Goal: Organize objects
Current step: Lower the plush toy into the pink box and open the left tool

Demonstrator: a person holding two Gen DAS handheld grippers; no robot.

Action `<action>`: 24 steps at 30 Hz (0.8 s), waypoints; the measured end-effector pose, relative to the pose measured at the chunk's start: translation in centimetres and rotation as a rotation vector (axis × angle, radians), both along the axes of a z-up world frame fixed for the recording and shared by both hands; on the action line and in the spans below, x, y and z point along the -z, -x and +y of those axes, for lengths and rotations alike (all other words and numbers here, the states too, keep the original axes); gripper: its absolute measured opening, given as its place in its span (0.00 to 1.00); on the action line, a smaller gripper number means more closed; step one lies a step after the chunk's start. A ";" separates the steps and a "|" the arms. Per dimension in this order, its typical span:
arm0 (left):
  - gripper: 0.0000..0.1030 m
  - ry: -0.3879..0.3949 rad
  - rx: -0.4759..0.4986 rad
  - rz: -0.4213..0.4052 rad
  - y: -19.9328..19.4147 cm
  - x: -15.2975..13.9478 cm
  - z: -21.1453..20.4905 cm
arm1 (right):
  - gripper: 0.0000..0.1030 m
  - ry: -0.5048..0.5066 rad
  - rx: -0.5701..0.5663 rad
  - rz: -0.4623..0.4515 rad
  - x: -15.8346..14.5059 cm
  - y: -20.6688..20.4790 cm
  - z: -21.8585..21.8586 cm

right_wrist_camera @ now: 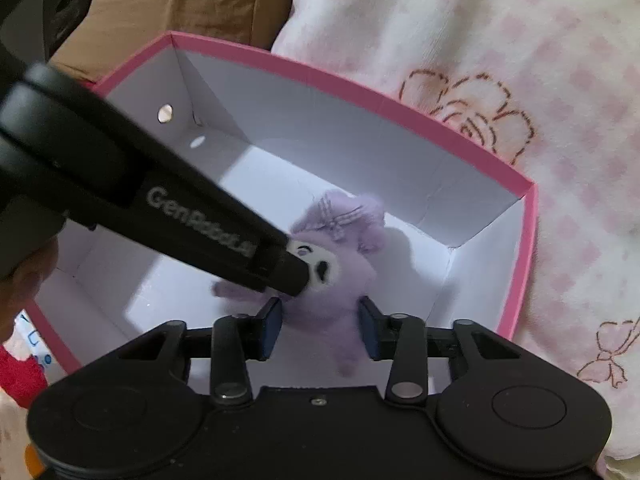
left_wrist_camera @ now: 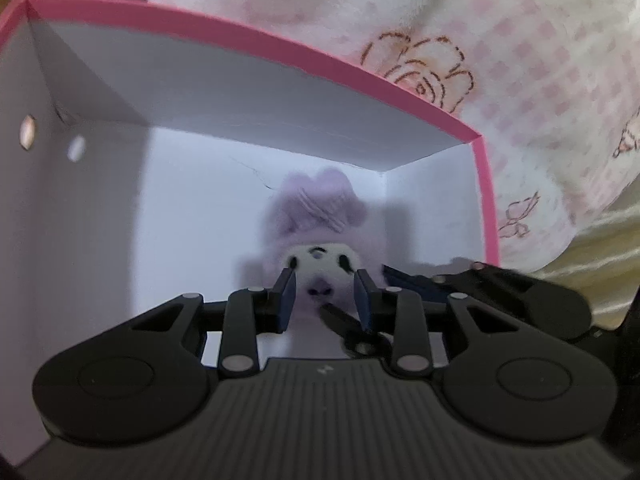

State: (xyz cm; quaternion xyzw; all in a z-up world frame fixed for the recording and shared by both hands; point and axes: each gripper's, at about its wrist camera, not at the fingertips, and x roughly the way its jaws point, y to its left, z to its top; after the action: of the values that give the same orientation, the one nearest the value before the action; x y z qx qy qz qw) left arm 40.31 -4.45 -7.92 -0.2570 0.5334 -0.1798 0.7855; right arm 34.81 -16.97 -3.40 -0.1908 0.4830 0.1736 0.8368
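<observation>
A small purple plush toy (left_wrist_camera: 316, 208) with a white face and a checked bow hangs low inside a pink-rimmed white box (left_wrist_camera: 280, 60). My left gripper (left_wrist_camera: 326, 300) is shut on the toy's head, one pad on each side of the face. In the right wrist view the same toy (right_wrist_camera: 332, 280) sits over the floor of the box (right_wrist_camera: 360, 92). There the left gripper (right_wrist_camera: 294, 276) reaches in from the upper left onto the face. My right gripper (right_wrist_camera: 320, 330) has its blue pads pressed against the toy's lower body. One of its black fingers (left_wrist_camera: 344, 320) shows under the face.
The box rests on a white blanket with pink checks and embroidered flowers (right_wrist_camera: 520, 60), which lies behind and to the right. Brown fabric (right_wrist_camera: 200, 0) is beyond the far left corner. A red item (right_wrist_camera: 20, 372) lies outside the near left wall. The left wall has a round hole (right_wrist_camera: 165, 113).
</observation>
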 end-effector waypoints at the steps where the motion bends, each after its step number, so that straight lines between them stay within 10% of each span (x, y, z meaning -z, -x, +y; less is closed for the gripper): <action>1: 0.28 0.007 0.000 0.004 -0.2 0.2 -0.3 | 0.40 0.012 0.009 0.000 0.2 -0.1 0.1; 24: 0.27 -0.169 -0.029 -0.044 1.0 -0.5 -1.1 | 0.43 0.142 0.032 -0.152 0.0 3.8 1.2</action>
State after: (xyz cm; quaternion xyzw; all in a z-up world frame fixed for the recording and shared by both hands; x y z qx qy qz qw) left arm 39.32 -5.53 -7.44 -0.1935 0.5257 -0.1281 0.8184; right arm 31.03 -15.76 -3.37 -0.2547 0.4324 0.1106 0.8579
